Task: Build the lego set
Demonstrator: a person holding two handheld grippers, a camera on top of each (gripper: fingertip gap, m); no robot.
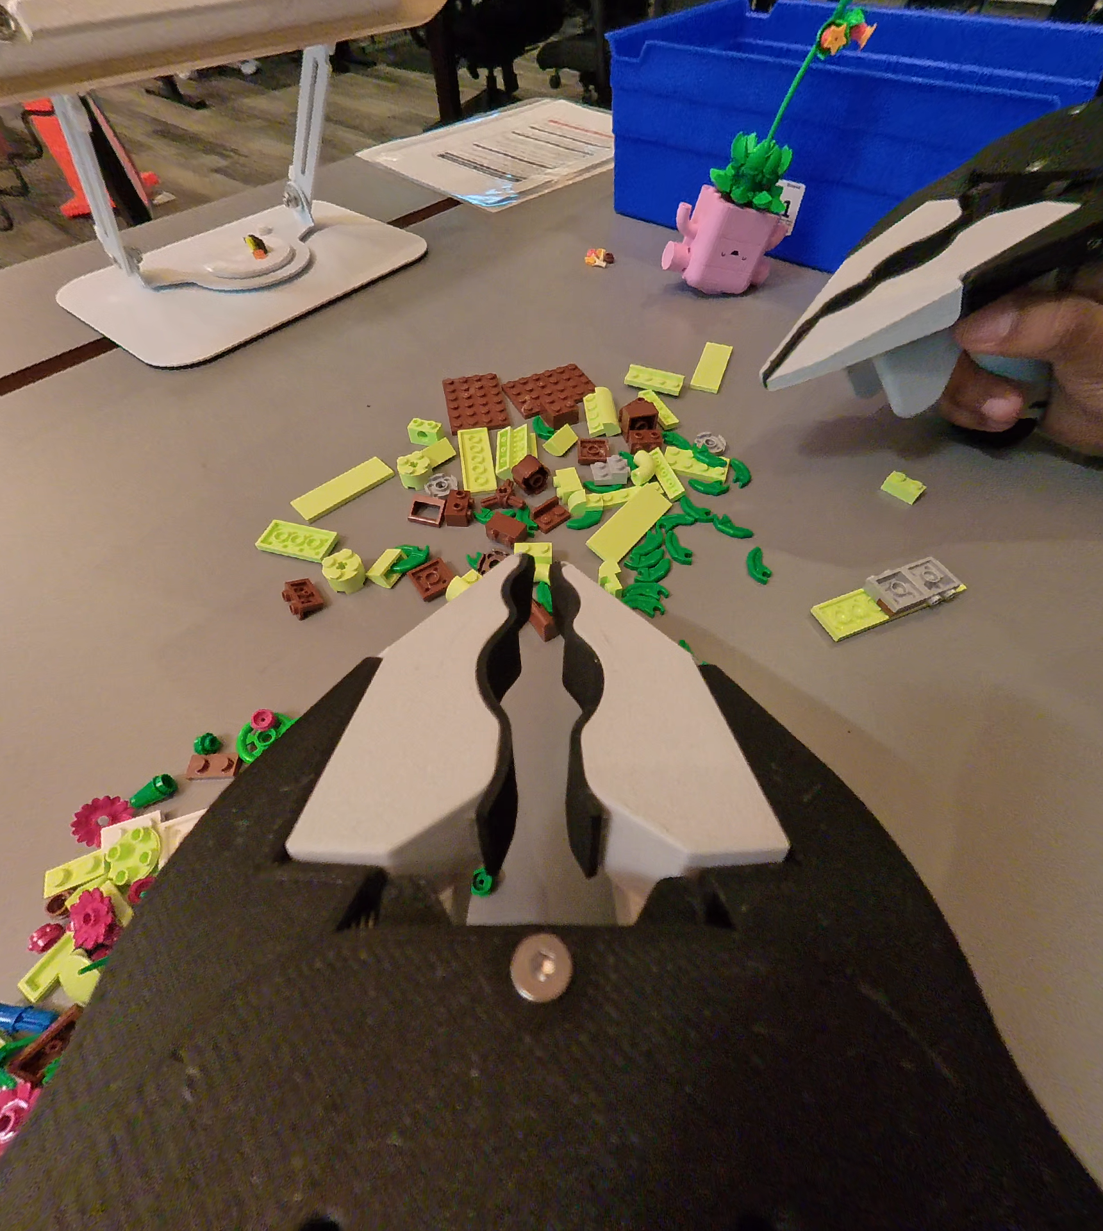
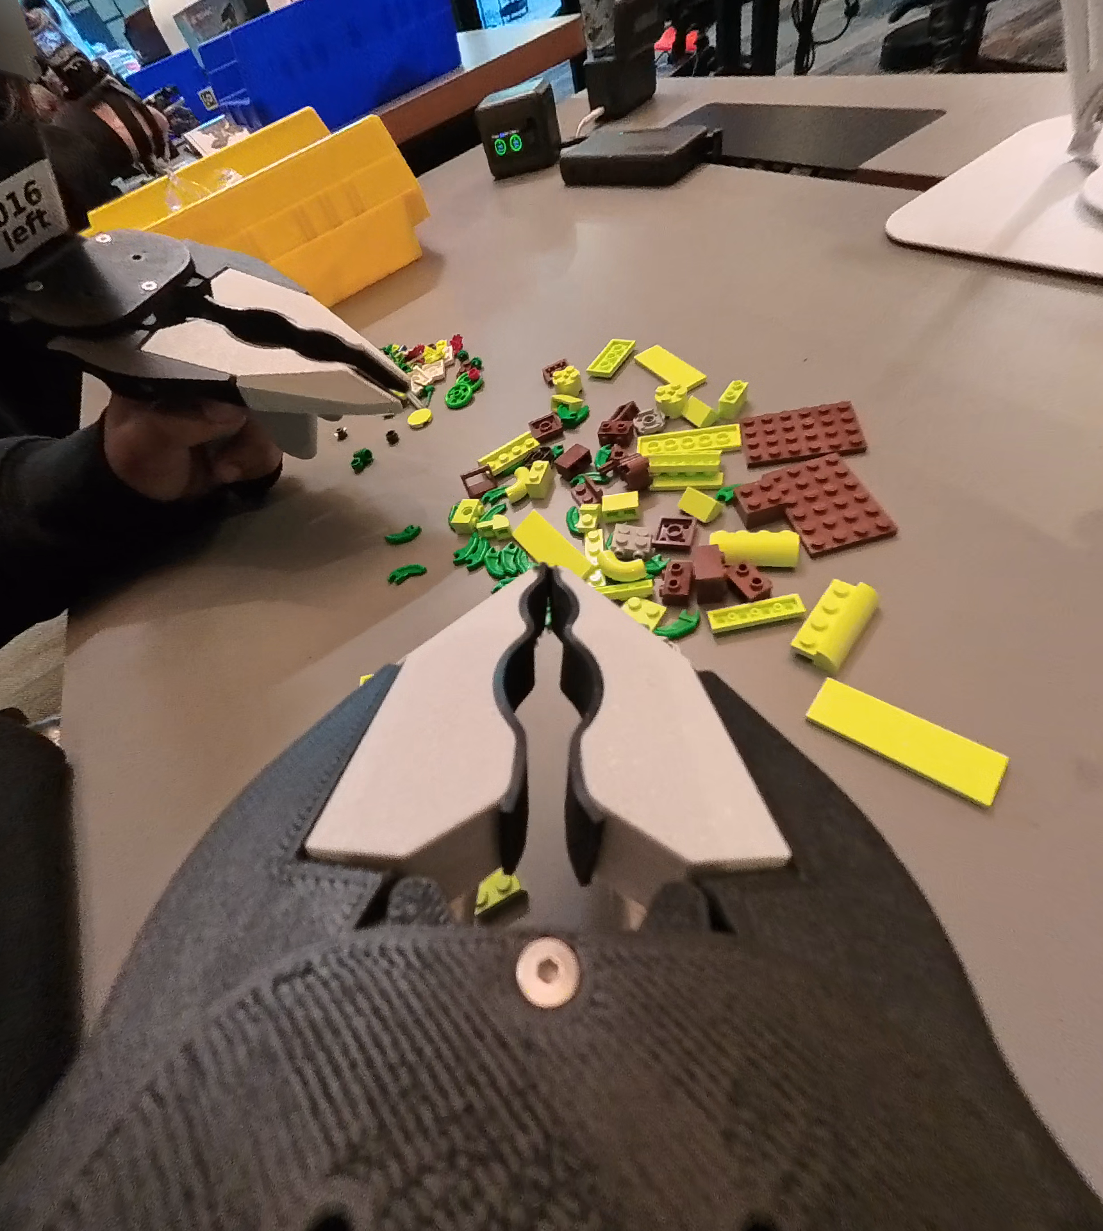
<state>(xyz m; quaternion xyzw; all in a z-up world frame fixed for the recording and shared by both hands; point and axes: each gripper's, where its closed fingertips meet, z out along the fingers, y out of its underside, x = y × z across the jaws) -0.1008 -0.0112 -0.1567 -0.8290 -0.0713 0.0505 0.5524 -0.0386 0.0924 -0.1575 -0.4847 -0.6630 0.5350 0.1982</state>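
A pile of loose lime, brown and green Lego pieces (image 1: 568,479) lies mid-table, with two brown plates (image 1: 515,393) at its far edge. My left gripper (image 1: 542,565) hovers at the pile's near edge with its tips a narrow gap apart and nothing between them. My right gripper (image 1: 768,380), held by a hand, is shut and empty to the right of the pile. In the right wrist view it (image 2: 548,574) points at the pile (image 2: 642,506). A lime plate with grey pieces on it (image 1: 888,596) lies to the right. A built pink pot with a green plant (image 1: 728,240) stands far back.
A blue bin (image 1: 868,133) stands behind the pot. A white stand base (image 1: 242,280) is at the back left, and a sleeved sheet (image 1: 508,146) lies beside it. Small flower pieces (image 1: 89,919) lie at the near left. A yellow bin (image 2: 282,200) and black devices (image 2: 635,156) stand across the table. There is about 12 cm between the tips of the two grippers.
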